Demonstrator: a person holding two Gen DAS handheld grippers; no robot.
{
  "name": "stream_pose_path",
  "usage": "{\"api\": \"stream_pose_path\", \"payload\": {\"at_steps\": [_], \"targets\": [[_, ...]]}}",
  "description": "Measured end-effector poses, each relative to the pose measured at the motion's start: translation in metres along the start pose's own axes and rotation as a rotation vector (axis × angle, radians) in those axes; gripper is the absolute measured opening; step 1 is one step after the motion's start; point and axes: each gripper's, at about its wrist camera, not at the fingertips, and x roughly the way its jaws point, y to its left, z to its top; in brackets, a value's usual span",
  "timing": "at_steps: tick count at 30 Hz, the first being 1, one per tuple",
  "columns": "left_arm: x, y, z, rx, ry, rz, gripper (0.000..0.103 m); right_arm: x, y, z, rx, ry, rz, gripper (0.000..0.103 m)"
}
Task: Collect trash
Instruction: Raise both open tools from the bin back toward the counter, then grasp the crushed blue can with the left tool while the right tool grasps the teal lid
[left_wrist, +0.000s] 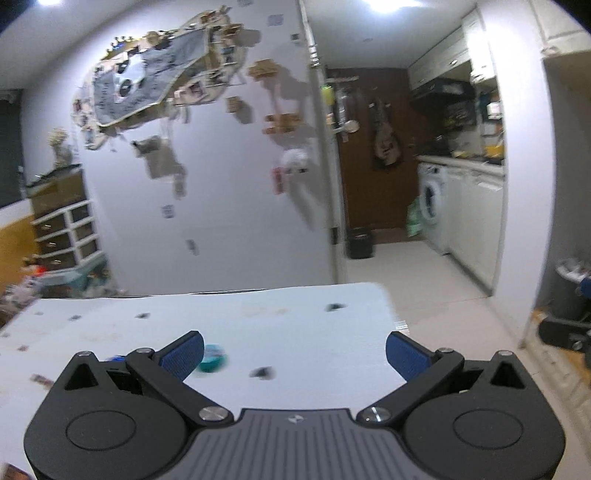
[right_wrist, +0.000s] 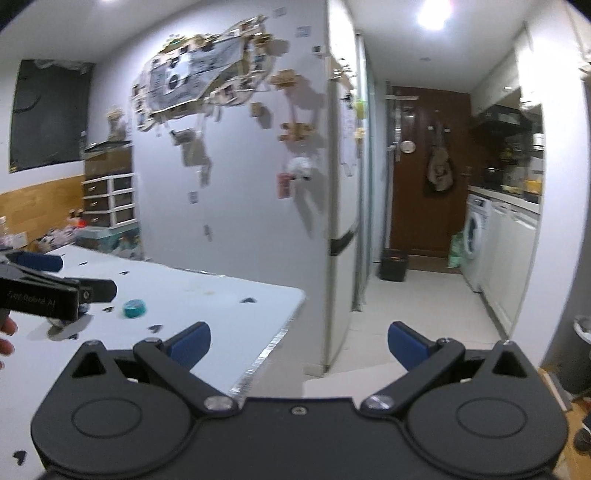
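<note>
A small teal round piece of trash (left_wrist: 212, 358) lies on the white table (left_wrist: 295, 317), just right of my left gripper's left finger. It also shows in the right wrist view (right_wrist: 135, 308). My left gripper (left_wrist: 294, 354) is open and empty, held above the table near its right end. My right gripper (right_wrist: 298, 341) is open and empty, held past the table's right edge (right_wrist: 273, 343) over the floor. The left gripper (right_wrist: 55, 291) appears at the left of the right wrist view. A small clear object under it is half hidden.
Small dark printed marks (left_wrist: 263, 373) dot the table. A decorated wall (left_wrist: 207, 166) stands behind it. A hallway with a black bin (right_wrist: 393, 264), a washing machine (right_wrist: 474, 236) and a brown door (right_wrist: 424, 166) opens to the right. Drawers (right_wrist: 109, 199) and clutter stand at the far left.
</note>
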Motion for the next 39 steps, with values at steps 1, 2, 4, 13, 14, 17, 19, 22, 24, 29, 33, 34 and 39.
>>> {"api": "stream_pose_path", "payload": {"at_steps": [1, 2, 4, 13, 14, 17, 19, 22, 24, 29, 33, 34, 39], "targets": [[0.004, 0.01, 0.0, 0.006, 0.005, 0.02, 0.103, 0.005, 0.007, 0.002, -0.003, 0.002, 0.013, 0.103], [0.006, 0.019, 0.0, 0.01, 0.012, 0.035, 0.103, 0.012, 0.014, 0.005, -0.006, 0.006, 0.029, 0.103], [0.015, 0.039, -0.001, 0.017, 0.031, 0.074, 0.103, 0.022, 0.027, 0.008, -0.006, 0.009, 0.053, 0.103], [0.059, 0.133, -0.024, -0.077, 0.128, 0.141, 0.103, 0.079, 0.081, 0.017, -0.032, 0.009, 0.168, 0.103], [0.065, 0.146, -0.028, -0.101, 0.136, 0.137, 0.103, 0.085, 0.085, 0.017, -0.032, 0.01, 0.18, 0.103], [0.08, 0.18, -0.042, -0.174, 0.159, 0.121, 0.103, 0.101, 0.098, 0.015, -0.035, 0.029, 0.222, 0.103], [0.089, 0.208, -0.053, -0.261, 0.164, 0.092, 0.103, 0.108, 0.103, 0.012, -0.038, 0.04, 0.242, 0.103], [0.1, 0.244, -0.068, -0.388, 0.163, 0.063, 0.103, 0.118, 0.112, 0.007, -0.049, 0.053, 0.265, 0.103], [0.11, 0.268, -0.081, -0.479, 0.154, 0.044, 0.103, 0.123, 0.116, 0.004, -0.058, 0.064, 0.28, 0.103], [0.138, 0.303, -0.106, -0.683, 0.127, -0.076, 0.103, 0.133, 0.127, -0.002, -0.085, 0.085, 0.295, 0.103], [0.151, 0.304, -0.113, -0.722, 0.138, -0.171, 0.103, 0.14, 0.134, -0.003, -0.095, 0.093, 0.307, 0.103], [0.153, 0.301, -0.114, -0.724, 0.144, -0.192, 0.103, 0.142, 0.135, -0.003, -0.096, 0.095, 0.309, 0.103], [0.154, 0.277, -0.112, -0.712, 0.158, -0.292, 0.103, 0.151, 0.144, -0.004, -0.103, 0.105, 0.319, 0.103]]}}
